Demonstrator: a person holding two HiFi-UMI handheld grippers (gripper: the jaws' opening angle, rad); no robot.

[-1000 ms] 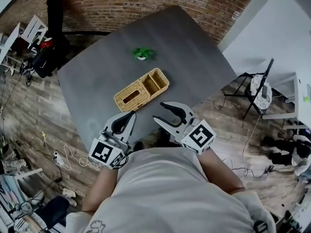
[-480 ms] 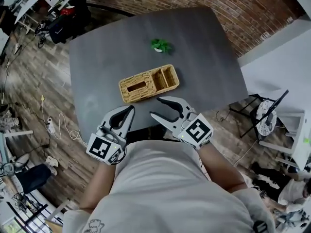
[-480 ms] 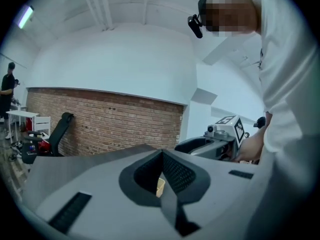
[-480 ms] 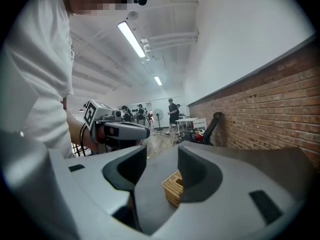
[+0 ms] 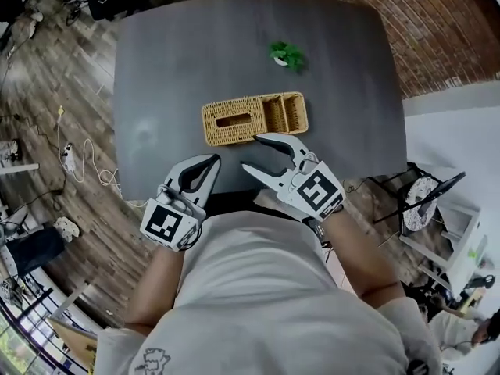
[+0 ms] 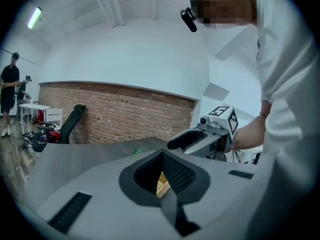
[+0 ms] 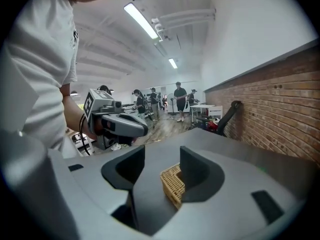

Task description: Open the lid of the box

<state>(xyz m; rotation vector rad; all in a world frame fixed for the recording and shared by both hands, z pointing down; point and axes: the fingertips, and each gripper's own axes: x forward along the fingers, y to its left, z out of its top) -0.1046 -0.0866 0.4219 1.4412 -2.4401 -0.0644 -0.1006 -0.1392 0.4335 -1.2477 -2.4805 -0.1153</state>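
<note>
A woven wicker box [image 5: 254, 119] lies flat near the middle of the grey surface [image 5: 172, 53], its long side running left to right in the head view. Its lid [image 5: 232, 122], with a dark slot in the middle, covers the left part and sits down flat. The right end holds two open compartments [image 5: 285, 112]. A small green plant [image 5: 287, 55] stands farther back on the surface, well apart from the box.

The right claw [image 5: 254, 152] is released: its jaws stand wide apart and have just been opening, with nothing gripped. It points at the near long side of the box, toward the lid's right end. The tip of one jaw overlaps the box's near edge in the head view (whether it touches the wicker cannot be told). In the right gripper view a corner of the box [image 7: 172, 185] shows in the gap beyond the jaws, with neither pad pressing on it.

The left claw [image 5: 212, 161] is clenched on nothing, its jaw tips together. It sits over the near edge of the surface, just left of the right claw, near the box's left end but apart from it. The left gripper view shows only a sliver of the box [image 6: 161, 184] through the narrow slit between the jaws. Both claws are held close in front of the person's white shirt [image 5: 258, 303]
</note>
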